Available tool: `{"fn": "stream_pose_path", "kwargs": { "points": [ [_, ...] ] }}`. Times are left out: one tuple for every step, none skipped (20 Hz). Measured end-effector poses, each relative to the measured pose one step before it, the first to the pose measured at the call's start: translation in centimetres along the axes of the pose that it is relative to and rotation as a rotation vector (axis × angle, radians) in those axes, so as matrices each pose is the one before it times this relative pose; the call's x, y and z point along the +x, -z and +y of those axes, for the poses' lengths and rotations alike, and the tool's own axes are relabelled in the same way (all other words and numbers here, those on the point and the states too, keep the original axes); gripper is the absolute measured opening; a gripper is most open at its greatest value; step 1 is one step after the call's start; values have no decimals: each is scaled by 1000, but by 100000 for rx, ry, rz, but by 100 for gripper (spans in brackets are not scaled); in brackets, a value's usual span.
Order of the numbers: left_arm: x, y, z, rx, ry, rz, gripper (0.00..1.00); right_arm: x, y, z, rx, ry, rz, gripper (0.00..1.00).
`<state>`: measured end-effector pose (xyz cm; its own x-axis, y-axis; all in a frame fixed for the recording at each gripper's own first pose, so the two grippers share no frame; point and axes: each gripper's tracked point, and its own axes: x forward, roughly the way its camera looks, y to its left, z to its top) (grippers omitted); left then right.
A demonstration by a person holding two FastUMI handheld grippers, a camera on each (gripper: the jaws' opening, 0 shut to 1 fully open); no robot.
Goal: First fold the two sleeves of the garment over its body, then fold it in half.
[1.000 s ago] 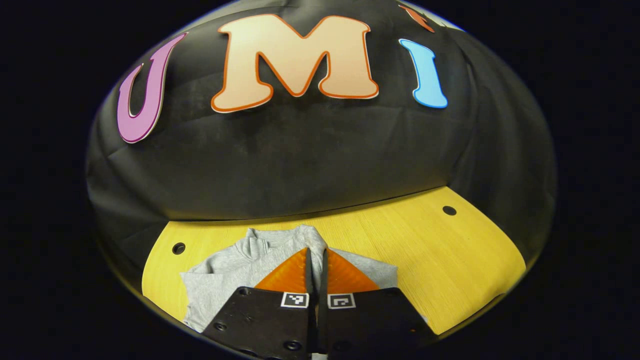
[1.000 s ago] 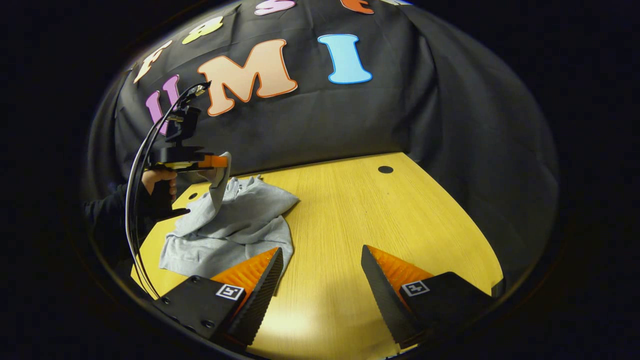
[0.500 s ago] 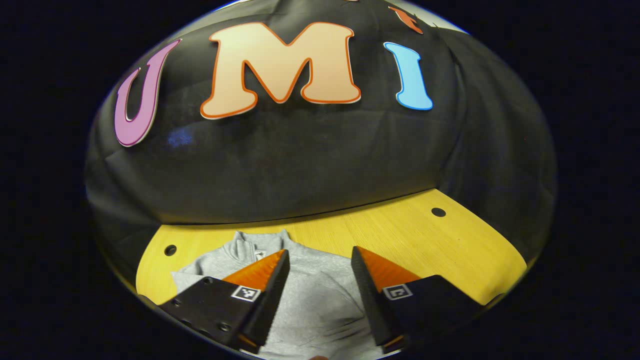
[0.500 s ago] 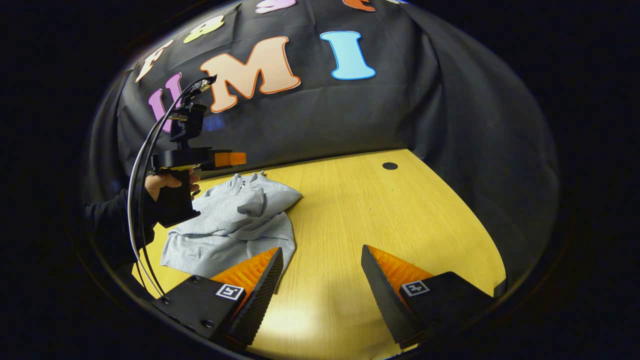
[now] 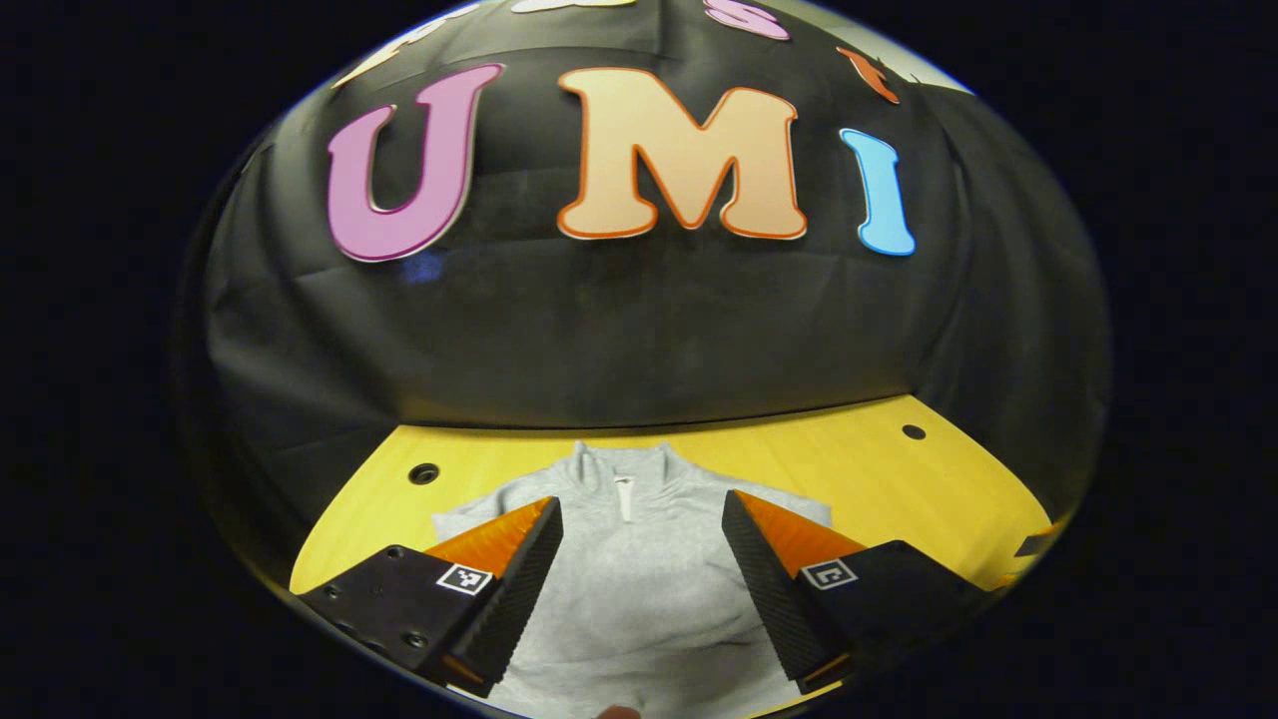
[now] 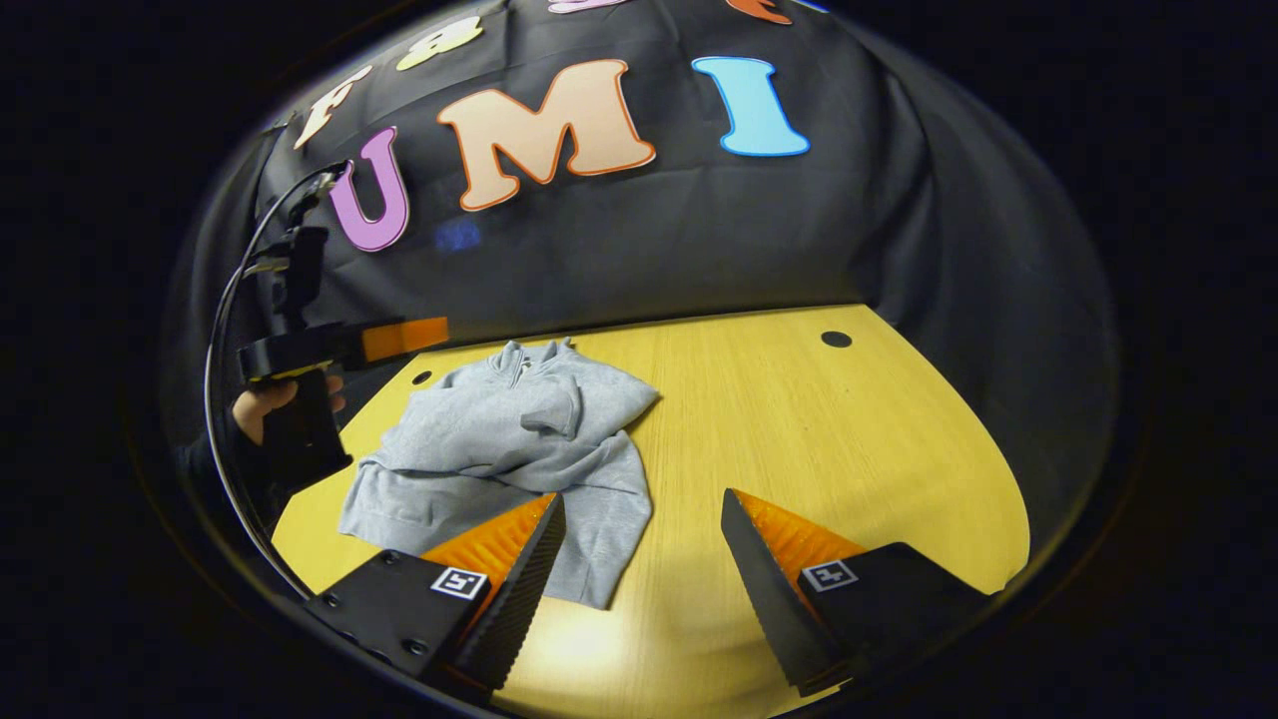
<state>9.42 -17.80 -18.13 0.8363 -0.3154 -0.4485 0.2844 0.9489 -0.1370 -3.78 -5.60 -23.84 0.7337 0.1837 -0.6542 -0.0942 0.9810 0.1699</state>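
**A:** Where does the garment (image 6: 509,439) lie for you right now?

**B:** On the yellow surface (image 6: 799,419), toward nine o'clock in the right gripper view, collar pointing at the booth wall. Both sleeves look folded across the body, one lying rumpled over the chest, so I judge the half fold is the step in hand.

**A:** And your tools?

**B:** Your left tool (image 5: 639,559) hangs above the chest with its fingers spread apart and nothing between them. Your right tool (image 6: 639,559) is likewise spread and empty, its near finger just over the hem (image 6: 599,569), the other over bare wood.

**A:** How do you do the fold well?

**B:** Bring each tool to a hem corner, one at seven o'clock and one at five o'clock of the body, and pinch all layers there. Lift both together, keep them level, and carry the hem toward the collar (image 5: 624,469) at twelve o'clock. Go low, or the loose sleeve on top is likely to slide off
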Motion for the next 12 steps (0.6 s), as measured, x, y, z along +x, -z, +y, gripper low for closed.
{"fn": "stream_pose_path", "kwargs": {
  "points": [
    [-805, 386, 1502, 455, -1817, -477, 95, 349, 242, 420, -464, -296, 257, 98],
    [-773, 433, 1485, 478, -2178, -226, 95, 272, 77, 361, -513, 189, 121, 98],
    [-732, 429, 1384, 204, -2132, 181, 95, 342, 63, 318, -323, 78, -37, 94],
    [-659, 418, 1496, -590, -2375, -54, 95, 261, 64, 398, 77, -122, 19, 98],
    [-679, 510, 1448, -1458, -2313, 357, 95, 306, 53, 313, 178, 175, -162, 94],
    [-742, 539, 1328, -1831, -2026, 339, 95, 373, -31, 288, 154, 268, -36, 98],
    [-715, 588, 1211, -1918, -1878, 738, 95, 252, 98, 281, 185, 59, 10, 94],
    [-617, 707, 1086, -1170, -1916, 865, 95, 355, 110, 224, -1, 152, 133, 94],
    [-591, 824, 1015, -501, -1597, 1186, 95, 312, 241, 247, -72, 41, 501, 94],
    [-382, 1126, 866, -275, -1322, 1630, 95, 203, 397, 211, 0, -196, 878, 98],
    [-471, 1123, 703, -434, -857, 2358, 95, 163, 449, 256, -48, -233, 824, 98],
    [-414, 1555, 736, -517, -717, 2481, 94, 199, 511, 189, -195, 158, 1211, 94]
  ]
}}
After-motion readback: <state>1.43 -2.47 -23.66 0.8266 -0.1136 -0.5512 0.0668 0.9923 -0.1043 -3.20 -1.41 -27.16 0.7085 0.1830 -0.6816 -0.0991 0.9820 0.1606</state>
